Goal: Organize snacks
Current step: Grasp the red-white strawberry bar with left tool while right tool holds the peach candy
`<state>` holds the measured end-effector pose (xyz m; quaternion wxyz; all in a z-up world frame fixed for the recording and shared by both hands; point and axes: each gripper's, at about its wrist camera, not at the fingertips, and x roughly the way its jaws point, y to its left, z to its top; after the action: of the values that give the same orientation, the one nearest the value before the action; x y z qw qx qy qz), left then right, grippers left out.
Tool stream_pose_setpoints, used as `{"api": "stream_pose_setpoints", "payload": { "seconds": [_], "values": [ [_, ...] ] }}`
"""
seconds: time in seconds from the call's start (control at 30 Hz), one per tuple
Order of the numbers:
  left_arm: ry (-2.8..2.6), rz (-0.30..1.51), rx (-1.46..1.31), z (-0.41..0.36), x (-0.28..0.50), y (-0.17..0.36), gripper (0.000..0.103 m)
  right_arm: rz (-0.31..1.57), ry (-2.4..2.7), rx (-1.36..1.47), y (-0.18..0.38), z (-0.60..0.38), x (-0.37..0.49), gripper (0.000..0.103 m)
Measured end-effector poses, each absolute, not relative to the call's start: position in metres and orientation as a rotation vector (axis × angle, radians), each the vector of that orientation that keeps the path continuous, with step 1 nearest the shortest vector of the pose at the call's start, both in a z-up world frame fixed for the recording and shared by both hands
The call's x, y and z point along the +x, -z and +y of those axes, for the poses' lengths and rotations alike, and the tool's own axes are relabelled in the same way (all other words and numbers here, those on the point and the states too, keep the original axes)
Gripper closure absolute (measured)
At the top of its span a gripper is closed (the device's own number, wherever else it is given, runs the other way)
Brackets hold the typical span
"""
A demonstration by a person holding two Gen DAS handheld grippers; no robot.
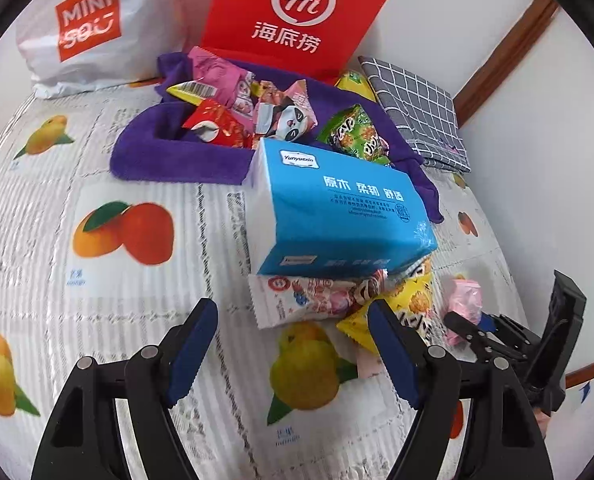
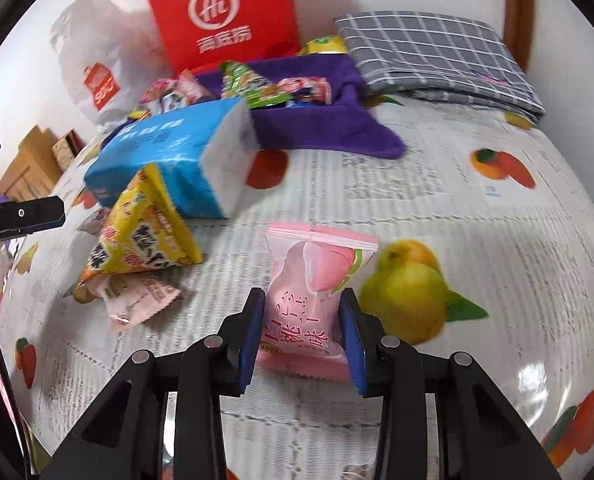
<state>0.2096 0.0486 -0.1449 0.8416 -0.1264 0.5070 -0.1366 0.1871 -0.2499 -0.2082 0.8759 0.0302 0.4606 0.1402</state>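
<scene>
The right gripper (image 2: 301, 334) clamps the pink peach snack packet (image 2: 311, 280) between its 2 blue pads, just above the fruit-print tablecloth (image 2: 437, 184). Carry it level toward the purple cloth (image 2: 329, 124), where other snacks sit, clearing the blue tissue pack (image 2: 169, 156). The left gripper (image 1: 293, 354) hangs open, holding nothing, near the yellow snack bag (image 1: 407, 304).
</scene>
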Motion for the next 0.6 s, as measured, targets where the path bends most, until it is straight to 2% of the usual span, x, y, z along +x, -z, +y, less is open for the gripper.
{"api": "stream_pose_setpoints", "payload": {
  "seconds": [0.23,0.3,0.5,0.6],
  "values": [
    [0.29,1.095,-0.25,0.04,0.228,0.162,0.029,0.894,-0.274,0.037,0.212,-0.248,0.179,0.065],
    [0.29,1.097,-0.256,0.04,0.231,0.165,0.033,0.895,-0.272,0.036,0.211,-0.248,0.18,0.065],
    [0.321,1.118,-0.265,0.037,0.232,0.175,0.049,0.896,-0.276,0.048,0.212,-0.25,0.18,0.065],
    [0.333,1.124,-0.275,0.037,0.229,0.178,0.063,0.897,-0.268,0.031,0.212,-0.248,0.18,0.065]
  ]
}}
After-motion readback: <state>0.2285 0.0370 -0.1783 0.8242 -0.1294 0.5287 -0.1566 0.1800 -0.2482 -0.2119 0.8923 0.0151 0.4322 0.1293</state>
